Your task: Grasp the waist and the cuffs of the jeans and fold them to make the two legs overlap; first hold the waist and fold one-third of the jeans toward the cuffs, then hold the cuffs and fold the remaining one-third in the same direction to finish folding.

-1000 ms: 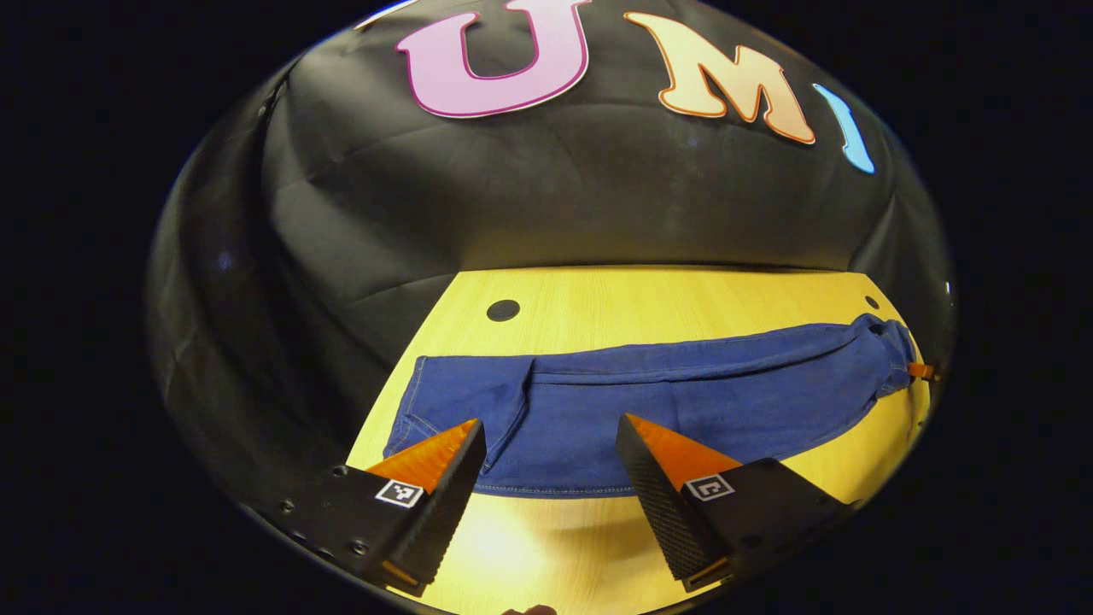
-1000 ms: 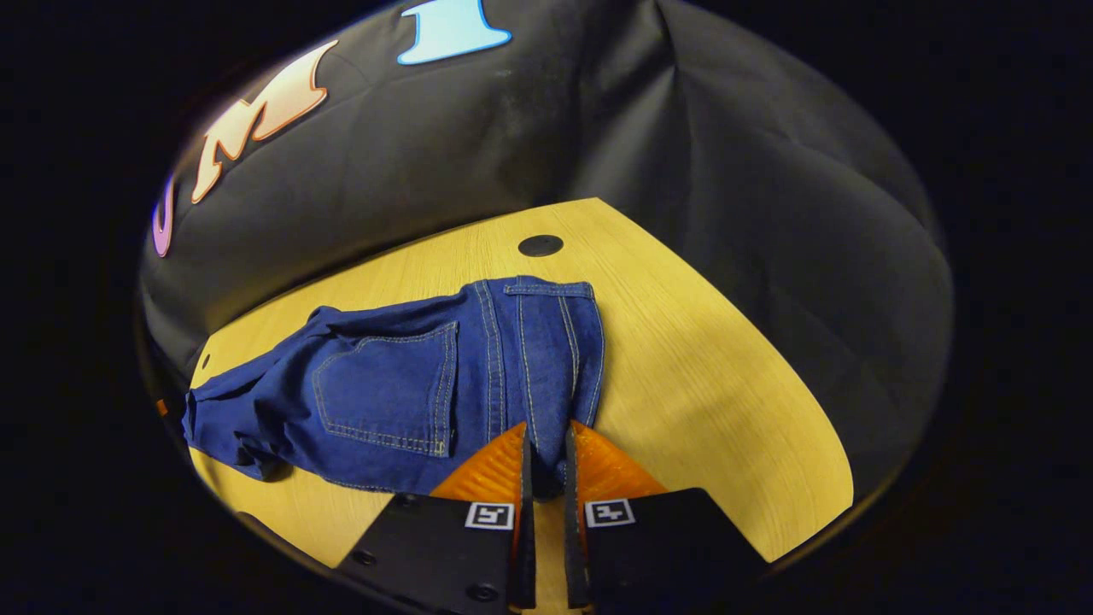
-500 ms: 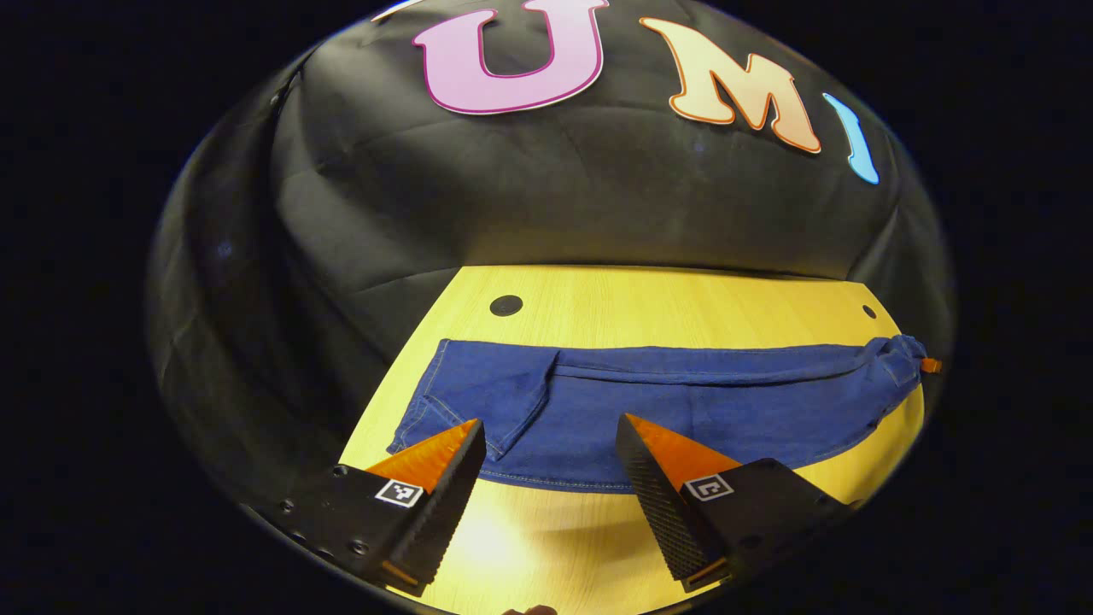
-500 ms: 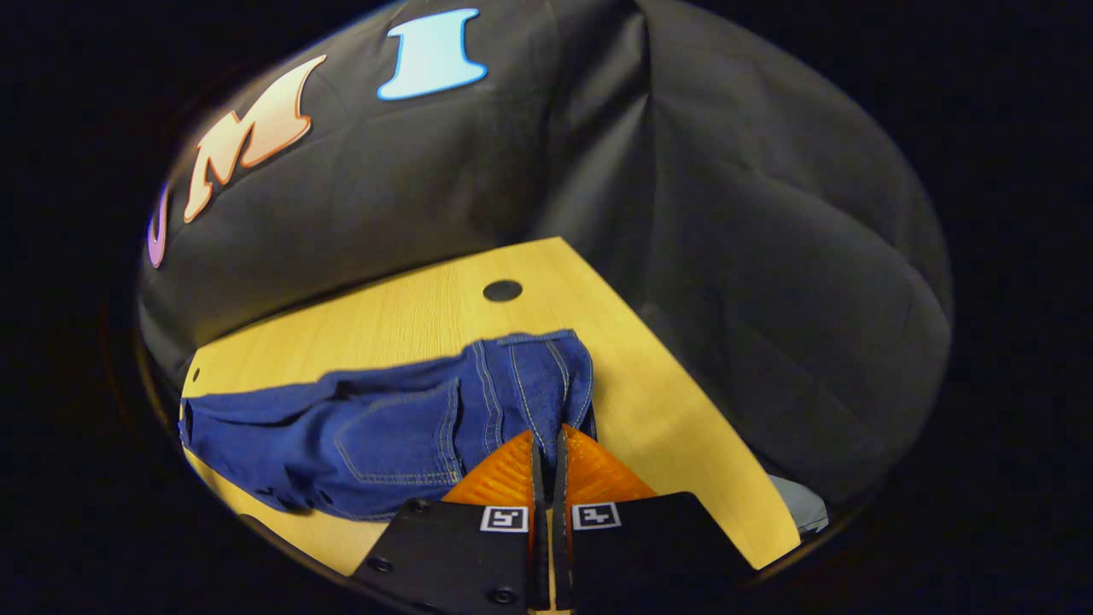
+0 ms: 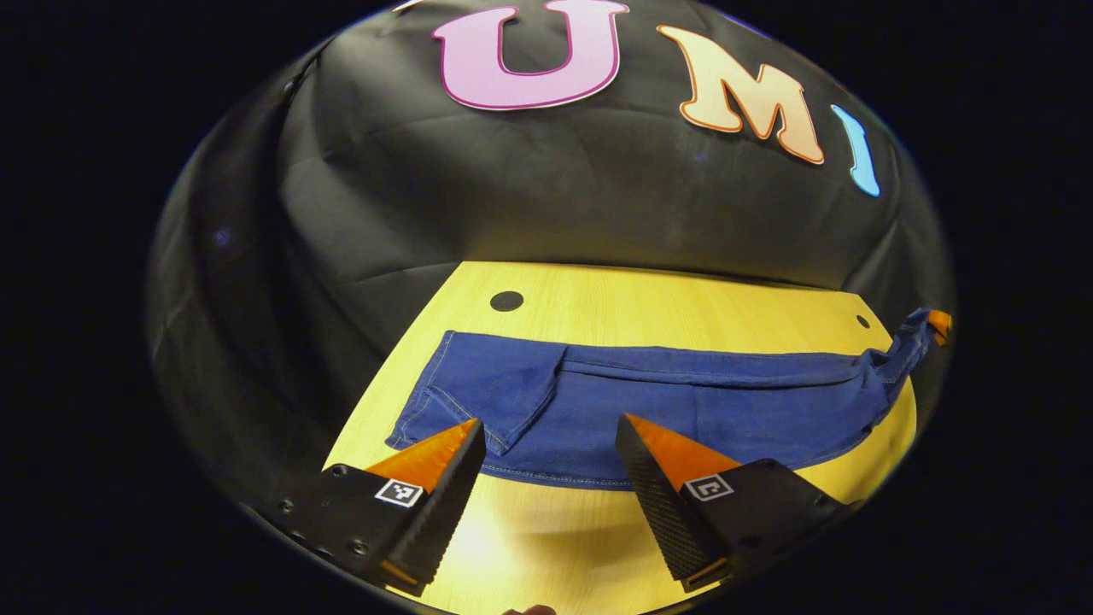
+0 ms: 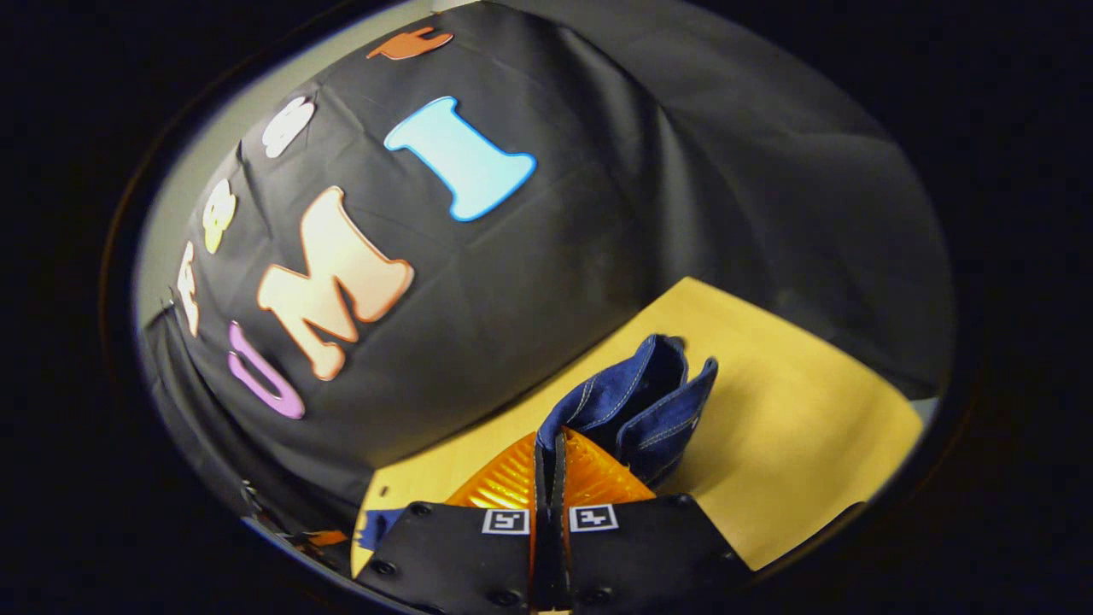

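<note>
Blue jeans (image 5: 666,410) lie lengthwise across the yellow table (image 5: 649,299), legs overlapped, cuffs (image 5: 444,384) to the left. My left gripper (image 5: 551,448) hovers open at the near edge of the legs, close to the cuff end, with nothing between its fingers. At the far right the waist (image 5: 905,342) is lifted off the table, pinched by the other gripper (image 5: 939,323). In the right gripper view, my right gripper (image 6: 549,446) is shut on the waistband, and the denim (image 6: 640,401) bunches up just beyond its fingertips, above the table (image 6: 794,427).
A round black hole (image 5: 506,301) sits in the table behind the cuffs, and a smaller one (image 5: 863,321) lies near the waist end. Black cloth walls close in behind and to the sides. Bare tabletop (image 5: 546,530) lies under the left gripper.
The right gripper has risen and tilted up, lifting the waist off the table. The left gripper has stayed open at the same spot by the legs.
</note>
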`<state>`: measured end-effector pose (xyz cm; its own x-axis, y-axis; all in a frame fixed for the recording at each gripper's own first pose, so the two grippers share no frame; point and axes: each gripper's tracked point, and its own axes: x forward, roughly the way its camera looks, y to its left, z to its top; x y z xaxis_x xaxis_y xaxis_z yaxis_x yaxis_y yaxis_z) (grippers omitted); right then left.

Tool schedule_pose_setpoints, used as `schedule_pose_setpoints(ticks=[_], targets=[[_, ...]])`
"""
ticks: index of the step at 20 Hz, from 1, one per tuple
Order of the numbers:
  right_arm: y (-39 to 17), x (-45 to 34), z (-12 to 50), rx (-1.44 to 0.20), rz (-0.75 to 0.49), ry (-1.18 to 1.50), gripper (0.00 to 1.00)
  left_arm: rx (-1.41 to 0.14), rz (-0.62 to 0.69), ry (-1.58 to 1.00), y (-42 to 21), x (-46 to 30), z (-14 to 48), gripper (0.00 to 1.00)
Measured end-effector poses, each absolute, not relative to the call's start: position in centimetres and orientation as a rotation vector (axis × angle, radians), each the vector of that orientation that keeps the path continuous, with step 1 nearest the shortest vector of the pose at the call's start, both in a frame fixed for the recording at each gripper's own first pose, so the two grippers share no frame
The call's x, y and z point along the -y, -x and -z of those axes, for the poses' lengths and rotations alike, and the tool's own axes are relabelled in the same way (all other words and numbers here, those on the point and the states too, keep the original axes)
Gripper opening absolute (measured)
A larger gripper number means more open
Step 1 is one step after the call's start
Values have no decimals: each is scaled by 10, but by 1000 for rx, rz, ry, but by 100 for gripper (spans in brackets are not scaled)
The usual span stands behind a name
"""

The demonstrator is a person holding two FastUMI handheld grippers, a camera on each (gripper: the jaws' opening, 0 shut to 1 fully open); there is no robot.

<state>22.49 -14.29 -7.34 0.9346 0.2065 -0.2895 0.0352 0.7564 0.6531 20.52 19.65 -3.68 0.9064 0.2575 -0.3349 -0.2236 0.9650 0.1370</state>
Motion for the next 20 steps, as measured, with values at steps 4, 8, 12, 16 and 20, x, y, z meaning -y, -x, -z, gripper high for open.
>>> schedule_pose_setpoints(ticks=[4,8,12,16,20], targets=[[-217,78,62,-371,-264,-737,3,-347,-245,-95,-204,-200,33,95],[-197,6,59,-387,-455,-684,2,-332,-237,-83,-205,-203,33,95],[-175,-70,71,-428,-638,-672,3,-305,-240,-37,-206,-210,34,95],[-164,-139,148,-630,-671,-605,3,-284,-245,-2,-202,-216,37,95],[-153,-167,233,-786,-600,-502,3,-265,-252,16,-193,-221,35,96]])
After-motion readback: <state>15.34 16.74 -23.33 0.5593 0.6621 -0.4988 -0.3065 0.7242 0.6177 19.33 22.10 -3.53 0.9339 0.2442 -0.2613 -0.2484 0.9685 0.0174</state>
